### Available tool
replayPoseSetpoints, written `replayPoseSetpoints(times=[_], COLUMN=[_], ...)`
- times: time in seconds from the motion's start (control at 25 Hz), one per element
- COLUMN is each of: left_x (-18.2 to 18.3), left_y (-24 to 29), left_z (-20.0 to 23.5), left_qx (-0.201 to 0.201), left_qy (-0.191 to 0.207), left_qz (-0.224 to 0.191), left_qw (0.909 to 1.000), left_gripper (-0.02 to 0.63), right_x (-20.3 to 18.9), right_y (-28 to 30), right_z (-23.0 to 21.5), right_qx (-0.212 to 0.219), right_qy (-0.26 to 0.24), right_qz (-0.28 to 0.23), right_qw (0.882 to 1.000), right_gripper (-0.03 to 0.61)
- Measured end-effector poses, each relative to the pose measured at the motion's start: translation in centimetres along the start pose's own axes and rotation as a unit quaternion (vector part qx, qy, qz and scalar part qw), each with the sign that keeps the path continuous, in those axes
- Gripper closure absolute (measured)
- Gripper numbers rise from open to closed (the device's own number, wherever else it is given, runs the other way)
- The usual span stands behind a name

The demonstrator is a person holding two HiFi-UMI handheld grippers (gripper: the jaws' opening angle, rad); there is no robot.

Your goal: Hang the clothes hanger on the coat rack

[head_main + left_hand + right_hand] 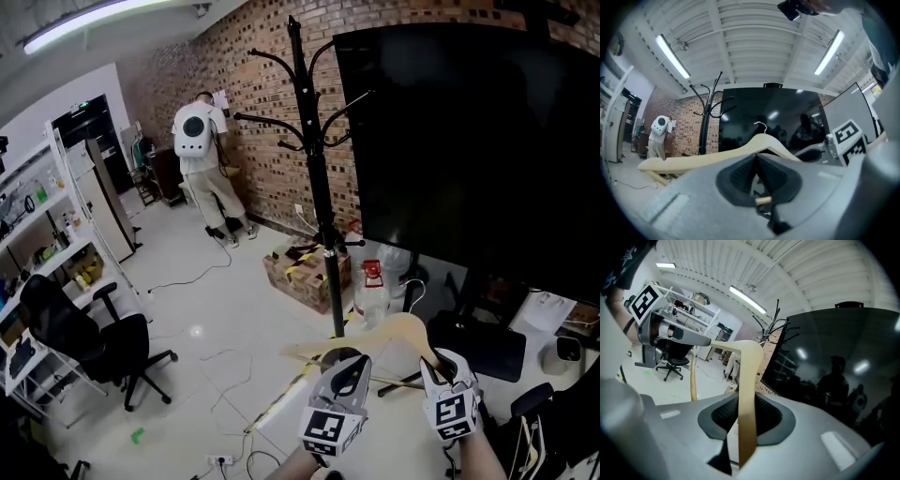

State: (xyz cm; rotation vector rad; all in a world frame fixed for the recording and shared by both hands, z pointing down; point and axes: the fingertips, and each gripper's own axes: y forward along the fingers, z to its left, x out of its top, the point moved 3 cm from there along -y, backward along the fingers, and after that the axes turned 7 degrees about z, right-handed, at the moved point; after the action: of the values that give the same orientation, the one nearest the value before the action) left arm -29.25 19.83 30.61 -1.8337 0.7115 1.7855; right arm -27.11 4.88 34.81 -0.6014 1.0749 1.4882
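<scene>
We hold the hanger [394, 330] in both tools, low and close to us, well apart from the rack [319, 187], which stands ahead beside a big dark screen [469, 141]. The right gripper [745, 416] is closed on one wooden arm of the hanger, whose flat edge stands upright between the pads. The left gripper [757, 171] has its jaws drawn nearly together, and a thin rod end pokes out between them. We take that to be the hanger's lower bar, so both tools have a grip on it. The hanger's wire hook [761, 125] points up and is free.

We judge the step in hand to be the carry: the hanger is gripped but not yet at the rack. The next move calls for lifting it well higher, since the rack's curved arms [258, 120] sit near the top of the pole. We then need to bring the wire hook over one arm and settle it there. Only after that should both sets of jaws let go.
</scene>
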Motion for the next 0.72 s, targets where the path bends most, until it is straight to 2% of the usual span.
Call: replayPoseSetpoints(times=[0.24,0.48,0.72], left_x=[1.3,2.9,2.3], left_y=[-0.8,-1.2,-1.2], left_z=[5.7,8.6,11.9], left_qx=[-0.011,-0.026,-0.001], left_qy=[0.003,0.001,-0.011], left_qz=[-0.012,-0.025,-0.029], left_qw=[0.9999,0.9993,0.9995], left_gripper=[0.609,0.609,0.609], right_x=[4.8,8.2,10.8], right_y=[3.7,5.6,8.7], right_z=[1.8,2.7,3.5], right_qx=[-0.016,-0.024,-0.019], right_qy=[-0.013,-0.022,-0.038], right_qz=[-0.013,-0.013,-0.015], right_qw=[1.0,0.999,0.999], right_gripper=[0.486,0.486,0.486])
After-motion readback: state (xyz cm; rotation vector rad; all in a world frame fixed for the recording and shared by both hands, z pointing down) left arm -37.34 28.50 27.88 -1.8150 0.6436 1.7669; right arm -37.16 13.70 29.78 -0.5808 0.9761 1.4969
